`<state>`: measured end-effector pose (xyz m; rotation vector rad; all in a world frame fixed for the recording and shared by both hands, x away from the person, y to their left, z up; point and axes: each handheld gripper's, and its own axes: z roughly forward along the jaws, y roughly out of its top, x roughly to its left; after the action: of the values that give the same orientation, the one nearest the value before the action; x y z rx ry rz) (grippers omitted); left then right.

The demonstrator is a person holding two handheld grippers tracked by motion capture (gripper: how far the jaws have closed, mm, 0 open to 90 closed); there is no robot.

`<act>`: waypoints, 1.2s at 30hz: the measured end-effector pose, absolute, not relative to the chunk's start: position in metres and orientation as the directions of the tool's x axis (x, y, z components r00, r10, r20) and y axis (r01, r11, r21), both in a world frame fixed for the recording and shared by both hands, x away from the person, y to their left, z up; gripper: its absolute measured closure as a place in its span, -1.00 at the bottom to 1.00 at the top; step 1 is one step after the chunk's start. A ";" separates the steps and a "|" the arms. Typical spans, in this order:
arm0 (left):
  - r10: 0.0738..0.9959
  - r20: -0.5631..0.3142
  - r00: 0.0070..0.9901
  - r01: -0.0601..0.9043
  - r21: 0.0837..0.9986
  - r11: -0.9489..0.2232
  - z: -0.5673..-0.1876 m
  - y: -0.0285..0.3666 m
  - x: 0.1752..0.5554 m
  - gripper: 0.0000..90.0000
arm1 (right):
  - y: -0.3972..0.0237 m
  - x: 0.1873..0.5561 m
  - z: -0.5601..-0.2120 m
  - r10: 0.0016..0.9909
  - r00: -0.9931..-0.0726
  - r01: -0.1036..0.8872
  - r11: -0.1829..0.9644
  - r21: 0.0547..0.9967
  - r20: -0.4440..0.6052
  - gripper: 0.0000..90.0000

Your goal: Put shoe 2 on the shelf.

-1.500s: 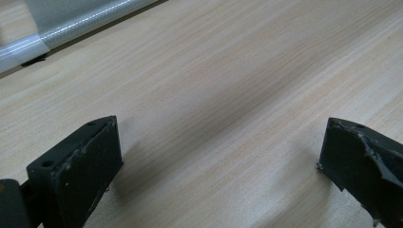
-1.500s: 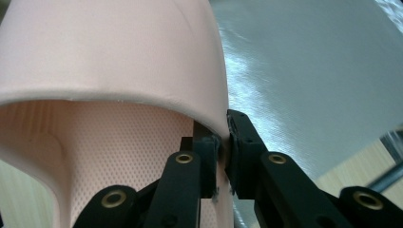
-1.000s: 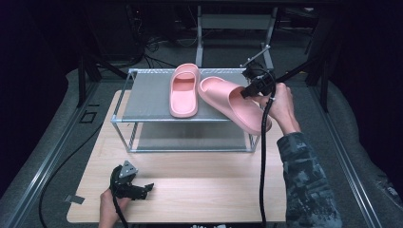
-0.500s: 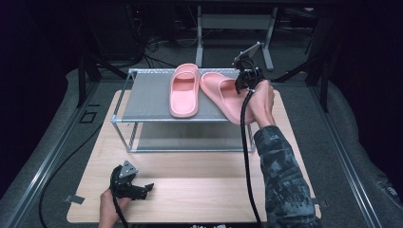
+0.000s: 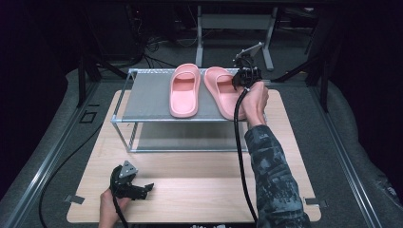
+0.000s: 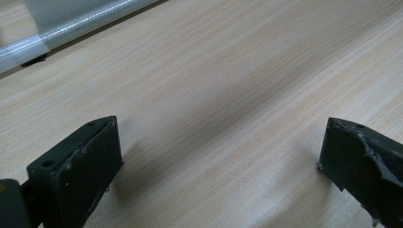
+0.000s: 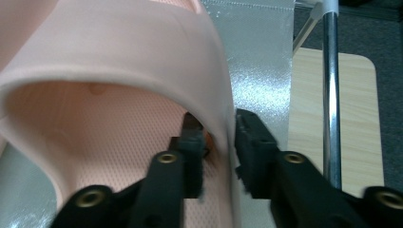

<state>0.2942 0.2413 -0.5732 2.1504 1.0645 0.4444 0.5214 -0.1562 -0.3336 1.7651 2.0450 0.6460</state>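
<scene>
Rt slipper [image 5: 227, 91] lies centre frame on rack [image 5: 147, 97]. Rt tongs [image 7: 216, 137] just been opening, jaws straddling its strap, pads off. Looks light, soft foam; grip strap edge. Lt tongs [image 6: 218, 161] wide, empty.

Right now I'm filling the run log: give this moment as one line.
right gripper: fingers just opening, astride right slipper strap | slipper on rack | left gripper: open, on table

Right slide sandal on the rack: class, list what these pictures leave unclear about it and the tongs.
- Right sandal: in the high view the hand and right tongs cover its outer edge.
- Right gripper view: whether the pads press the strap is unclear; the inner one is in shadow.
- Left tongs: small in the high view.
</scene>
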 end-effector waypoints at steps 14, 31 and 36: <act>0.794 0.005 0.607 0.559 0.708 -0.431 -0.573 0.241 0.294 -1.00 | -0.192 0.473 -0.326 0.963 -0.268 0.729 0.190 0.657 0.018 0.58; 0.795 0.004 0.606 0.560 0.707 -0.431 -0.573 0.241 0.294 -1.00 | -0.170 0.475 -0.346 0.948 -0.315 0.756 0.220 0.617 0.048 0.93; 0.796 0.003 0.605 0.561 0.708 -0.429 -0.573 0.241 0.294 -1.00 | -0.154 0.477 -0.345 0.937 -0.346 0.747 0.242 0.619 0.051 0.90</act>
<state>0.2942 0.2413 -0.5732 2.1520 1.0652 0.4454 0.4772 -0.1540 -0.3454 1.5556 2.1910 0.8038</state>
